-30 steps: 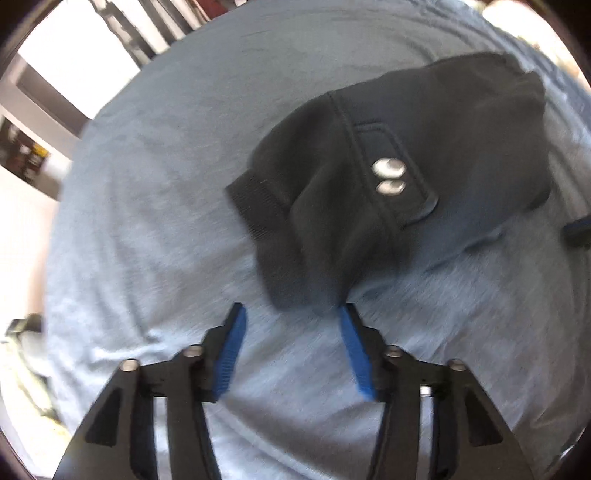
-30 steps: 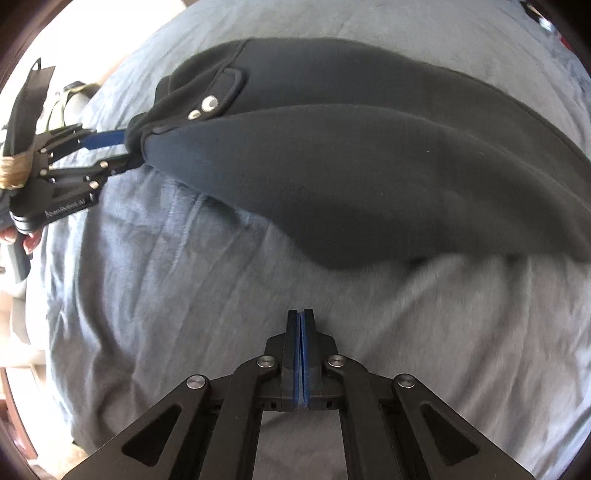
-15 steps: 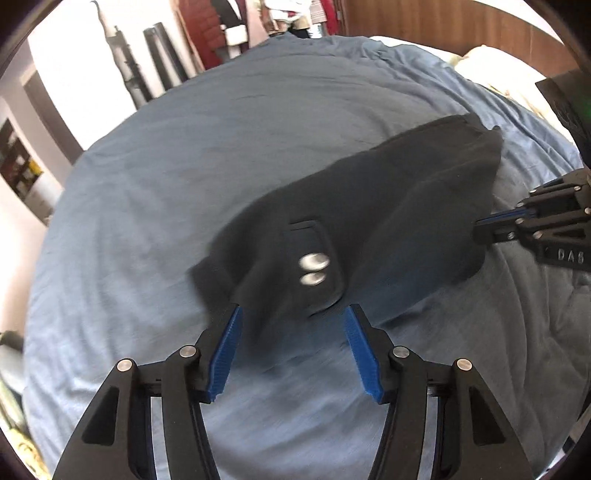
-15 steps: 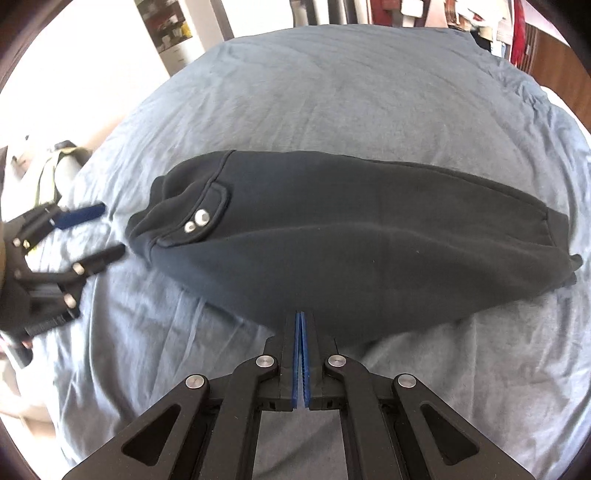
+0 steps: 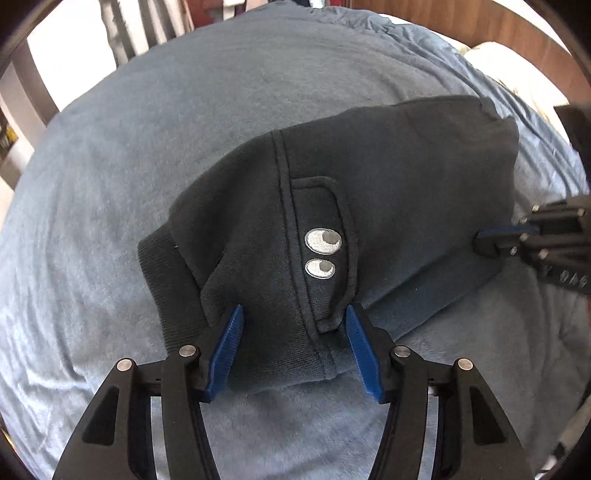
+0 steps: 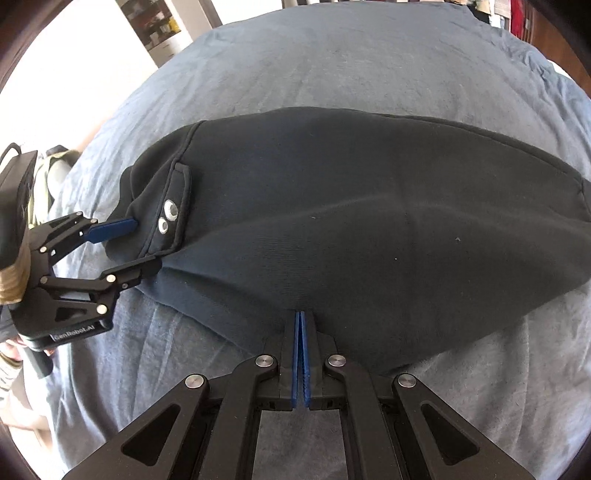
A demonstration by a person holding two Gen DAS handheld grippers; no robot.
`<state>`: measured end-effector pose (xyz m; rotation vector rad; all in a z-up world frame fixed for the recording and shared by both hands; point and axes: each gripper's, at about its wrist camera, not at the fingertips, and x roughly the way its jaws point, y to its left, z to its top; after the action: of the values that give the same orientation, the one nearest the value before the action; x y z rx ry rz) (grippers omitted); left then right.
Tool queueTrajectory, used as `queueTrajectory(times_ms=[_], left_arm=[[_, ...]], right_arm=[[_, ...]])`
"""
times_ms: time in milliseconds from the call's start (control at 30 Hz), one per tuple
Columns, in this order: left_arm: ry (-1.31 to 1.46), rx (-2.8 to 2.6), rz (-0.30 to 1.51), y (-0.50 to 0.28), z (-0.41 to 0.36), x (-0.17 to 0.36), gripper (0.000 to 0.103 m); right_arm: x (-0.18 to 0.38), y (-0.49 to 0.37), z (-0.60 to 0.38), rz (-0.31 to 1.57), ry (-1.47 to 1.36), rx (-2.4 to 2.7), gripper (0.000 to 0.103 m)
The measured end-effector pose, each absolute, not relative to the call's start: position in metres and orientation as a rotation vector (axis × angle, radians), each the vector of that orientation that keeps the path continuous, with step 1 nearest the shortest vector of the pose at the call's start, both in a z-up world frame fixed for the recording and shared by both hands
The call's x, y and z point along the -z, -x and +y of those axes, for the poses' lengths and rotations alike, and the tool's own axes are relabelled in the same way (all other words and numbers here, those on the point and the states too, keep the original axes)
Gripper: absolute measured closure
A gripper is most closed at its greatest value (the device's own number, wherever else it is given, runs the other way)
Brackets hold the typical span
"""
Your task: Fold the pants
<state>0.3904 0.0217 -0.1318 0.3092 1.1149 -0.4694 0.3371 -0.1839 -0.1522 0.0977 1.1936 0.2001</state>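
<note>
Dark navy pants [image 5: 388, 192] lie folded lengthwise on a blue bedspread [image 5: 110, 184]. A pocket flap carries two embroidered eyes [image 5: 322, 253]. My left gripper [image 5: 293, 332] is open, its blue pads straddling the pants' near end by the ribbed band [image 5: 173, 288]. In the right wrist view the pants [image 6: 351, 221] stretch left to right, and the left gripper [image 6: 136, 245] shows open at their left end. My right gripper [image 6: 300, 325] is shut with nothing between the pads, its tips at the pants' near edge. It also shows in the left wrist view [image 5: 484, 240].
The bedspread [image 6: 351, 55] covers the whole bed. A wooden headboard [image 5: 443, 22] and a pale pillow [image 5: 517, 70] are at the far right in the left wrist view. Furniture and shelves [image 6: 159, 22] stand beyond the bed's edge.
The left gripper has moved forward onto the pants' end, so its open pads now straddle the fabric. The right gripper has come closer to the pants' near edge and stayed shut.
</note>
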Motion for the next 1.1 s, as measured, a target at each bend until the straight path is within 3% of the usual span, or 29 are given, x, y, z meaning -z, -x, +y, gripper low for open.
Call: queueTrajectory(times_ms=[67, 133, 367, 467, 533, 633, 767, 867, 1000, 1100], left_arm=[[-0.296, 0.429, 1.088, -0.393, 0.028, 0.113, 0.044], [-0.323, 0.331, 1.004, -0.398, 0.040, 0.093, 0.035], [-0.396, 0.360, 0.977, -0.442, 0.044, 0.103, 0.036], [-0.413, 0.421, 1.047, -0.456, 0.038, 0.124, 0.051], [-0.404, 0.438, 1.078, -0.462, 0.035, 0.132, 0.073], [-0.441, 0.333, 1.052, -0.465, 0.024, 0.134, 0.080], [-0.439, 0.268, 1.032, -0.470, 0.018, 0.131, 0.082], [-0.464, 0.261, 1.046, -0.468, 0.019, 0.140, 0.072], [-0.482, 0.211, 1.014, -0.465, 0.024, 0.130, 0.041], [-0.523, 0.141, 0.943, -0.449, 0.029, 0.104, 0.031]], right_arm=[[0.151, -0.337, -0.182, 1.200, -0.085, -0.195, 0.101], [0.150, -0.337, -0.182, 1.209, -0.086, -0.188, 0.101], [0.145, -0.335, -0.169, 1.216, -0.015, -0.146, 0.101], [0.146, -0.338, -0.165, 1.209, 0.000, -0.140, 0.100], [0.148, -0.339, -0.168, 1.215, -0.026, -0.134, 0.100], [0.151, -0.346, -0.170, 1.218, -0.035, -0.134, 0.100], [0.152, -0.340, -0.175, 1.214, -0.066, -0.143, 0.100], [0.153, -0.342, -0.180, 1.226, -0.100, -0.140, 0.100], [0.154, -0.343, -0.177, 1.226, -0.080, -0.137, 0.100], [0.149, -0.340, -0.172, 1.216, -0.045, -0.129, 0.100]])
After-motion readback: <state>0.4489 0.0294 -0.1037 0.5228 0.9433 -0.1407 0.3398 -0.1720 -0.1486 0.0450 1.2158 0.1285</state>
